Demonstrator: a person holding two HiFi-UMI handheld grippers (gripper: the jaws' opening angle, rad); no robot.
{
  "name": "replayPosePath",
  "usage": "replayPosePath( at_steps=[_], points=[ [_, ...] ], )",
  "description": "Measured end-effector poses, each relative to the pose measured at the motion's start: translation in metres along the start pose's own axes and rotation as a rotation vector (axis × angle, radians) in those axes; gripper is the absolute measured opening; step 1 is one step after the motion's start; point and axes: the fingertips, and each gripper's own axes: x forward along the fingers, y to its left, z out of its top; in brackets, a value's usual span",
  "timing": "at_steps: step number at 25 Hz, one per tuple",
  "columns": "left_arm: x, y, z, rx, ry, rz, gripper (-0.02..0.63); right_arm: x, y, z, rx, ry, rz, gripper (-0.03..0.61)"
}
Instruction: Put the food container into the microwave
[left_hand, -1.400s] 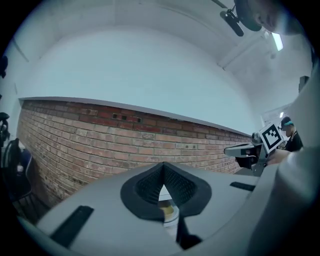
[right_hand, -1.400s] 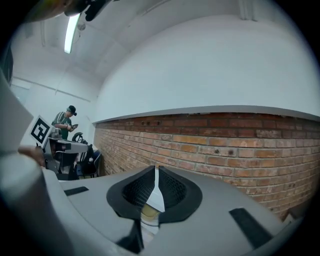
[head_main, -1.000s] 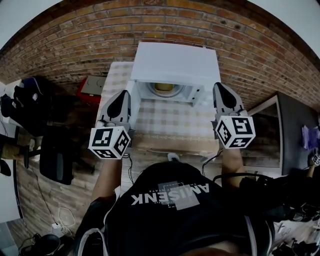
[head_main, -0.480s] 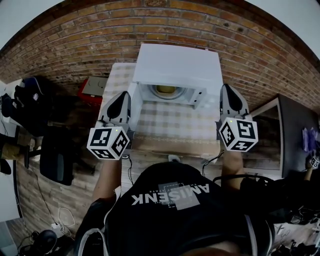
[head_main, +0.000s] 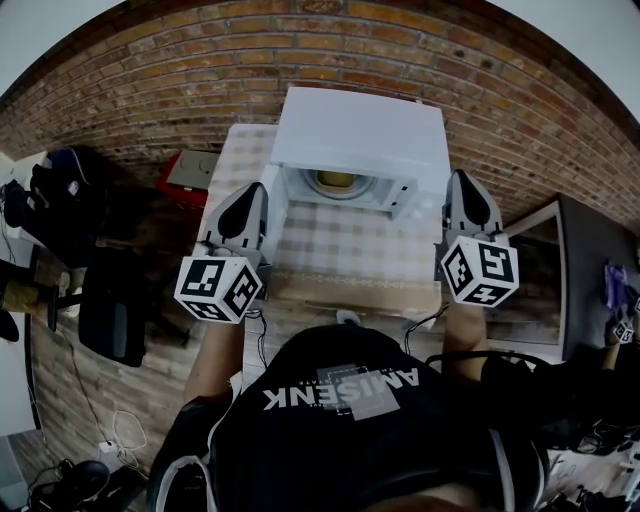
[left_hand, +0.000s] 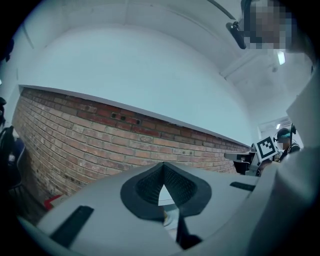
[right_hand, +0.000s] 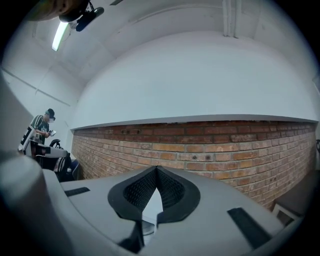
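A white microwave (head_main: 360, 125) stands at the back of a table with a checked cloth (head_main: 350, 240). Its door (head_main: 271, 198) hangs open to the left. A yellowish food container (head_main: 335, 180) sits inside the cavity on the turntable. My left gripper (head_main: 250, 192) is held just left of the open door, and its jaws meet at the tips with nothing between them (left_hand: 163, 165). My right gripper (head_main: 462, 180) hovers off the microwave's right front corner, also shut and empty (right_hand: 156, 169). Both gripper views point up at the brick wall and ceiling.
A red box (head_main: 190, 172) lies left of the table. Farther left stands a dark chair (head_main: 115, 320). A dark desk (head_main: 590, 270) fills the right side. The brick wall (head_main: 150, 80) runs behind the microwave. A person (right_hand: 42, 127) stands far off.
My right gripper has drifted to the right, away from the microwave's front. The left gripper has barely moved. The container stays inside the microwave.
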Motion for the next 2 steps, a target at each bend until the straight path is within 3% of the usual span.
replayPosePath(
  at_steps=[2],
  points=[
    [-0.0004,-0.0018,0.0005,-0.001,0.000,-0.014,0.011,-0.0014,0.0009,0.0010,0.005,-0.005,-0.003,0.040]
  ],
)
